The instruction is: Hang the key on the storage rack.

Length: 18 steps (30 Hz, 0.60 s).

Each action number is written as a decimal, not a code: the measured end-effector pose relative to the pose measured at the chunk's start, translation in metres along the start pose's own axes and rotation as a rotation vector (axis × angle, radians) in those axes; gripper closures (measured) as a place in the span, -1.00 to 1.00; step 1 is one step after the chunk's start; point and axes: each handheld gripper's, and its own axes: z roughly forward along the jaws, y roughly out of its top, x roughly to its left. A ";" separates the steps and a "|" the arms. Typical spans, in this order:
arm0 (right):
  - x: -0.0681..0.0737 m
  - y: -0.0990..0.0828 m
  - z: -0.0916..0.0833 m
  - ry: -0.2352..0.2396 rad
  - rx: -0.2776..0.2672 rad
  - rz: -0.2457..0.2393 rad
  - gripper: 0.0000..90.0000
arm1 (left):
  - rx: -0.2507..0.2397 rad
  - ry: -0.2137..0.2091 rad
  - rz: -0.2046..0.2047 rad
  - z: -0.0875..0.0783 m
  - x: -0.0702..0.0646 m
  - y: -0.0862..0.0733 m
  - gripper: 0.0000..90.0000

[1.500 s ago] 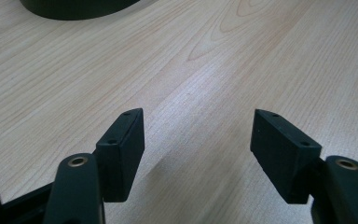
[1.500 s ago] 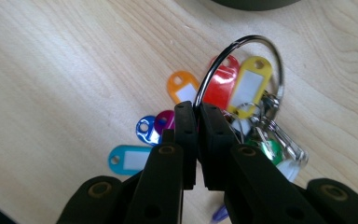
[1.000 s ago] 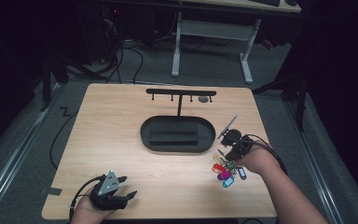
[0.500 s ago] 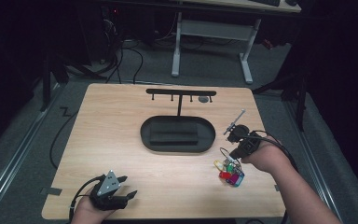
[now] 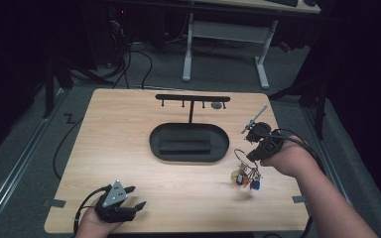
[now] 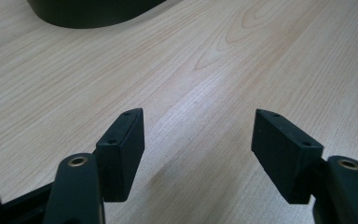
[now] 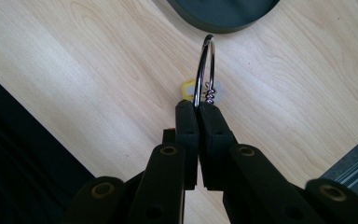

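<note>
A metal key ring with several coloured tags hangs off the table at the right. My right gripper is shut on it. In the right gripper view the jaws pinch the ring upright, and a yellow tag peeks out behind. A black hook rack rises from an oval black base at mid-table. My left gripper rests at the front left, open, with bare wood between its jaws.
The table's right edge runs close beside my right hand. The oval base shows at the top of the left gripper view and of the right gripper view. A small dark disc lies under the rack.
My right gripper has lifted the key ring off the table and carried it a little left and forward, so the tags now dangle. The left gripper has stayed put.
</note>
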 end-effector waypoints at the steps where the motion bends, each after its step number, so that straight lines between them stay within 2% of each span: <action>1: -0.001 0.001 -0.003 0.000 -0.006 -0.003 0.95 | -0.002 0.001 -0.001 0.000 0.000 0.000 -0.22; 2: -0.001 0.001 -0.004 -0.003 -0.006 0.011 0.95 | -0.002 0.002 0.000 0.000 0.000 0.000 -0.22; 4: -0.004 0.003 -0.005 -0.007 -0.016 0.002 0.95 | -0.003 0.002 0.000 0.000 0.000 0.000 -0.22; 8: -0.007 0.009 -0.007 -0.003 -0.021 0.016 0.95 | -0.012 0.009 -0.010 -0.001 0.001 -0.001 -0.25; 14: -0.019 0.024 -0.010 -0.007 -0.038 0.002 0.95 | -0.018 0.038 -0.032 -0.008 0.008 -0.006 -0.27; 17: -0.023 0.032 -0.014 -0.009 -0.044 0.024 0.95 | -0.023 0.046 -0.040 -0.010 0.009 -0.008 -0.27; 18: -0.025 0.035 -0.014 -0.011 -0.055 0.008 0.95 | -0.023 0.046 -0.042 -0.011 0.009 -0.008 -0.27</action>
